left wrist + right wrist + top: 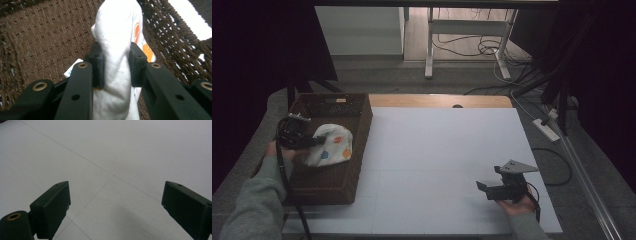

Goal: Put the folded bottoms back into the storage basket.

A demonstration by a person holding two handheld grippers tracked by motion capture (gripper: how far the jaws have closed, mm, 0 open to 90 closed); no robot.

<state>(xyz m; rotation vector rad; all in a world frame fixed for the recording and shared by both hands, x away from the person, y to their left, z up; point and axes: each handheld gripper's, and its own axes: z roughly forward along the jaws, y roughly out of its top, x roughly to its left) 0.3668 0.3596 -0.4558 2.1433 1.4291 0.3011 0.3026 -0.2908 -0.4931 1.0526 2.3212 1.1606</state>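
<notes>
I see the left gripper (113, 62) clenched on the white cloth (117, 37) in the wicker basket (357, 150), at 9 o'clock of the grey table (437, 150); right gripper (492, 189) released at approx. 4 o'clock.

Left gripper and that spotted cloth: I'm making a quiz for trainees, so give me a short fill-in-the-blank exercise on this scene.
1. The left gripper is shut on a white cloth printed with coloured ____.
2. The cloth sits inside a brown woven ____.
3. The right gripper hovers over the white table with its jaws ____.
4. In the high view, the basket stands at the table's ____ edge.

Missing words: dots; basket; open; left
</notes>
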